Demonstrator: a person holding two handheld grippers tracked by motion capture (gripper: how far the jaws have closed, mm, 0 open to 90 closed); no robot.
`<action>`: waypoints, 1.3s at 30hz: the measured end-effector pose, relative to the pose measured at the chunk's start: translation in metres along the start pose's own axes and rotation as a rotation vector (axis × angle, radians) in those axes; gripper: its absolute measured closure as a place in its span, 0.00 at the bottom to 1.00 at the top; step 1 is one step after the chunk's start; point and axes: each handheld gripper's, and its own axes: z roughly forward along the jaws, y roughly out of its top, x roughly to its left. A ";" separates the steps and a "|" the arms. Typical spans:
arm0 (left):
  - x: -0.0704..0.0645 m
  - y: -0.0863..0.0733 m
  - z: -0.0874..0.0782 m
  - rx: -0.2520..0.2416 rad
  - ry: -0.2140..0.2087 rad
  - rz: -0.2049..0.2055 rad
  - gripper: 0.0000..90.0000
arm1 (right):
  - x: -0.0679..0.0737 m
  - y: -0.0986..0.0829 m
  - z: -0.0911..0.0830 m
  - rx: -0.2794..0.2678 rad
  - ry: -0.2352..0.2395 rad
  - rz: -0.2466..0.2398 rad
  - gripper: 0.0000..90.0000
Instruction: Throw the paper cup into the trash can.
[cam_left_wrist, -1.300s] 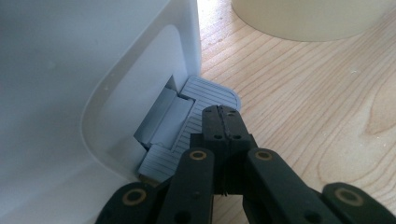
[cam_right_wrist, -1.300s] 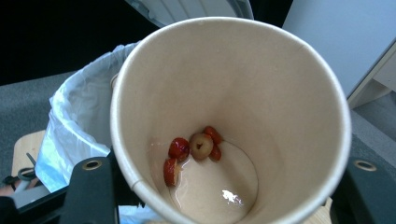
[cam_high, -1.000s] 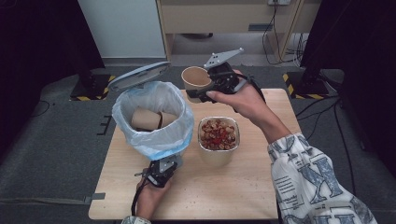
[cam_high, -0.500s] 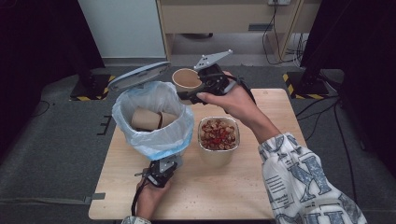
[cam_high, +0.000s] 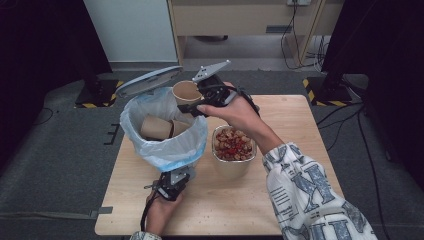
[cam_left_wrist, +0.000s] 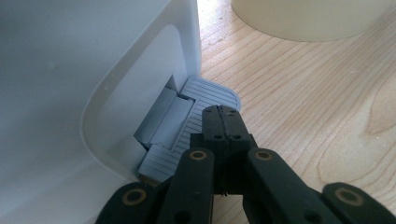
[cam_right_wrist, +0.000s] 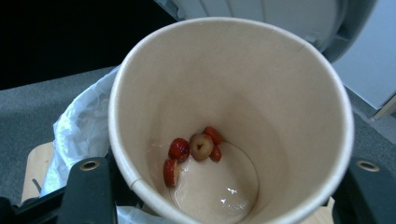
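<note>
Wooden desk (cam_high: 300, 150) at frame centre, on grey carpet. Right tongs (cam_high: 200, 102) grip a paper cup (cam_high: 186, 91), upright, just above the upper right rim of the lined bin (cam_high: 162, 137), lid raised. Left tongs (cam_left_wrist: 223, 122), jaws closed together, press the bin's pedal (cam_left_wrist: 187, 123) at lower centre. A food bowl (cam_high: 233, 145) sits beside the bin. No readable writing.

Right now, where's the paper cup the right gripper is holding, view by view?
High view: the paper cup is upper centre, held by the right gripper over the far rim of the bag-lined bin.
Right gripper view: the cup takes up most of the picture, its mouth toward the camera, a few red fruit pieces at the bottom.
Left gripper view: not in it.
Shared landmark: the white bin liner.
</note>
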 end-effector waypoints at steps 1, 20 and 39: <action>0.000 0.000 0.000 0.000 -0.001 0.000 1.00 | 0.000 0.000 0.002 0.000 0.002 0.001 0.37; 0.000 0.000 0.000 0.001 -0.002 -0.004 1.00 | 0.004 -0.002 0.014 0.007 0.023 0.008 0.37; 0.001 0.000 0.000 0.000 -0.004 -0.005 1.00 | 0.006 -0.003 0.028 0.025 0.028 0.017 0.36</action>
